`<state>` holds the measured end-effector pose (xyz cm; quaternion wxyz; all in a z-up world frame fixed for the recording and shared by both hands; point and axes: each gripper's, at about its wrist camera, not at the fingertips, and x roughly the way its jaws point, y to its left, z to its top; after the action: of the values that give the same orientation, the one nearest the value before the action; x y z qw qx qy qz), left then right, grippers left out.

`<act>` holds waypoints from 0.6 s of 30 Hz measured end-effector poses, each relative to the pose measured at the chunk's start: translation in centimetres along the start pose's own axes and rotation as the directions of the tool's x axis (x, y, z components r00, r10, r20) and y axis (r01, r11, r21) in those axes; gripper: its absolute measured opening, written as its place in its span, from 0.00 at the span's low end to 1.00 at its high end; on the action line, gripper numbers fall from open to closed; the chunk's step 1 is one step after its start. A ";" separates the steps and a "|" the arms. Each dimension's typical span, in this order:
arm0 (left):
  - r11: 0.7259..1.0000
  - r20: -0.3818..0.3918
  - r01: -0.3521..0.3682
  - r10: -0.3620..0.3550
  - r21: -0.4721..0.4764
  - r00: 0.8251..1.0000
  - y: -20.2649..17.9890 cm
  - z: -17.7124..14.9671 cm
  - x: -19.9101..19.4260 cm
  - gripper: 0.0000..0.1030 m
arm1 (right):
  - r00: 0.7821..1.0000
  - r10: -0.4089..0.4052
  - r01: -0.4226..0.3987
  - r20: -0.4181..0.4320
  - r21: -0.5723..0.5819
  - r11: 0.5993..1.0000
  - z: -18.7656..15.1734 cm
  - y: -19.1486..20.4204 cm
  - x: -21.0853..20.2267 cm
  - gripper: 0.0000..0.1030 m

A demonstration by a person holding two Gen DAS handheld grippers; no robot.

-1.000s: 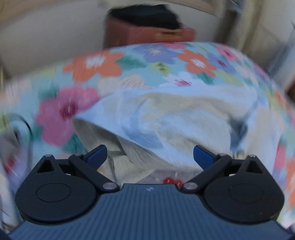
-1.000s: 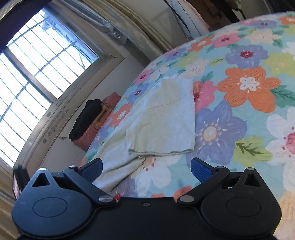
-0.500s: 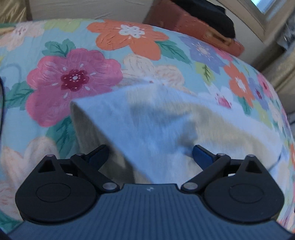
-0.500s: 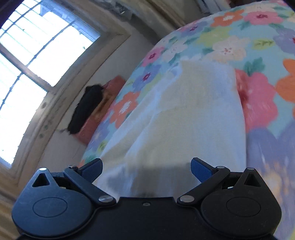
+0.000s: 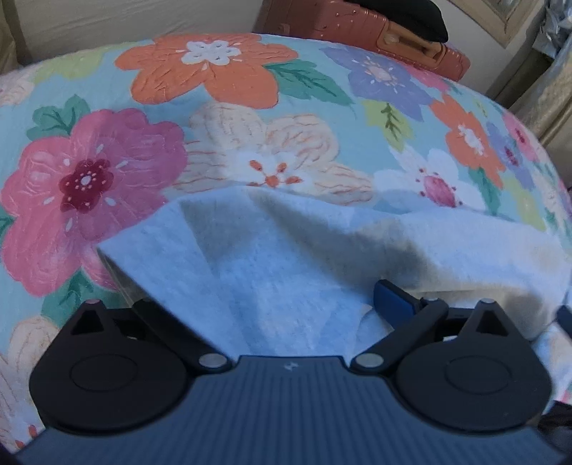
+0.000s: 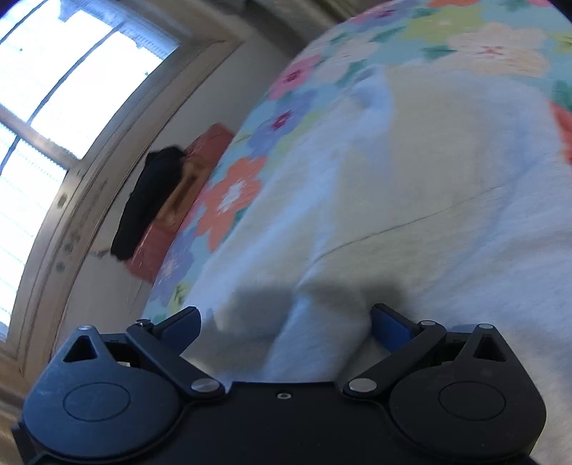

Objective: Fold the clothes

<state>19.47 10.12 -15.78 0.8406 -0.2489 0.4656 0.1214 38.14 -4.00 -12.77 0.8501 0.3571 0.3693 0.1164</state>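
A pale grey garment [image 5: 321,250] lies rumpled on the flowered bedspread [image 5: 221,75]. My left gripper [image 5: 286,300] is low against its near edge, jaws wide open. The cloth runs between them and drapes over the left finger, hiding it; the blue right fingertip [image 5: 391,298] shows. In the right wrist view the same garment [image 6: 429,179] fills the frame, with a seam line across it. My right gripper [image 6: 286,325] is open too, and a raised fold of the cloth stands between its blue fingertips [image 6: 389,327].
An orange-brown suitcase [image 5: 375,32] with a black item [image 6: 150,204] on top stands past the bed's far edge, against a pale wall. A bright barred window [image 6: 53,89] is above it. Curtain fabric [image 5: 547,89] hangs at the right.
Both grippers have come down and in towards the garment. The left finger that showed before is now under the cloth; the right gripper has closed in on the fold. Both jaws stay wide.
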 end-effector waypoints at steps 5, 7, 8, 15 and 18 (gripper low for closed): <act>0.997 -0.019 0.075 -0.075 -0.014 0.997 0.1 0.1 -0.4 0.79 | 0.999 0.027 -0.029 -0.030 -0.062 0.998 -1.9 1.5 0.8 0.80; 0.993 -0.030 0.112 -0.113 -0.036 0.993 0.3 0.1 -0.5 0.79 | 0.997 0.052 -0.055 -0.051 -0.059 0.997 -2.3 1.8 0.9 0.71; 0.989 -0.042 0.139 -0.141 -0.054 0.989 0.5 0.2 -0.5 0.79 | 0.997 0.053 -0.057 -0.054 -0.074 0.996 -2.6 2.1 0.8 0.65; 0.941 -0.133 0.318 -0.332 -0.114 0.934 -0.2 -0.5 0.1 0.79 | 0.986 0.133 -0.135 -0.101 -0.011 0.991 -3.7 1.5 -0.2 0.23; 0.901 -0.191 0.411 -0.431 -0.139 0.882 -1.3 -1.3 0.6 0.79 | 0.979 0.168 -0.169 -0.112 0.006 0.986 -4.0 0.9 -0.9 0.17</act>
<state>19.50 8.29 -16.47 0.7782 -0.3953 0.4829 -0.0702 34.72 -1.71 -13.56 0.8157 0.3782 0.3847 0.2086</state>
